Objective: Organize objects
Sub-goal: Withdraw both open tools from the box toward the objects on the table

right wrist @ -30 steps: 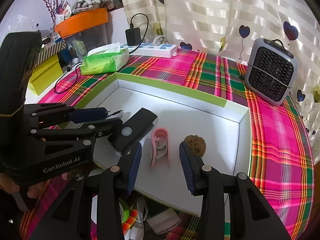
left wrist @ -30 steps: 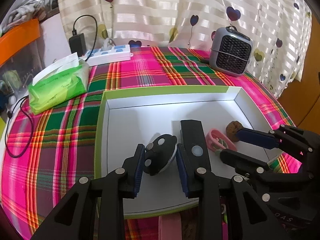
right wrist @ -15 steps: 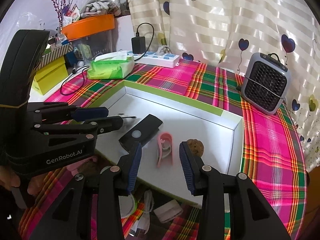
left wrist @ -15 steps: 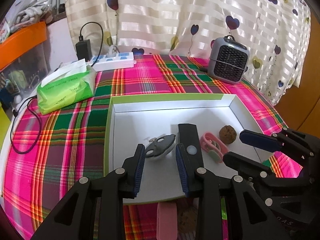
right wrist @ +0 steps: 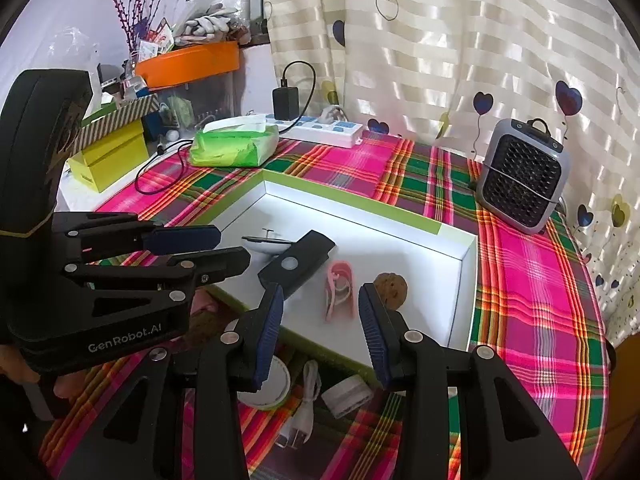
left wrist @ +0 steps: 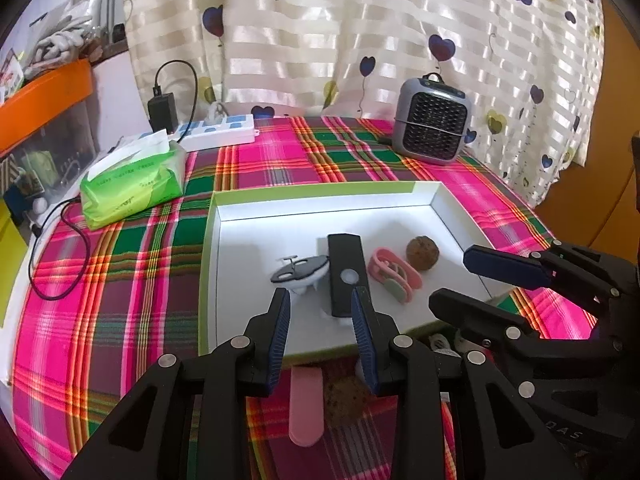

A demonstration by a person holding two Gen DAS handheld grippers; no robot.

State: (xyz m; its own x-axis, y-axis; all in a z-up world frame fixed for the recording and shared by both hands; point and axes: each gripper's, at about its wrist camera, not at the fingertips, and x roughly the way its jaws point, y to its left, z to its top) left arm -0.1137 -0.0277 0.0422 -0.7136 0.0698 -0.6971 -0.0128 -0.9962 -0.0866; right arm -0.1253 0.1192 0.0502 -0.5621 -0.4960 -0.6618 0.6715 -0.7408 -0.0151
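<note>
Pretty bright daylight coming through the curtain (left wrist: 360,40) behind my table, with the white tray floor (left wrist: 256,240) glaring a bit. Shadows are soft. Heavy fisheye bending, dark corners, and my own arms up close look slightly soft.

Both grippers hang side by side, the left gripper (left wrist: 322,318) and right gripper (right wrist: 320,316) each spread wide, holding nothing.
</note>
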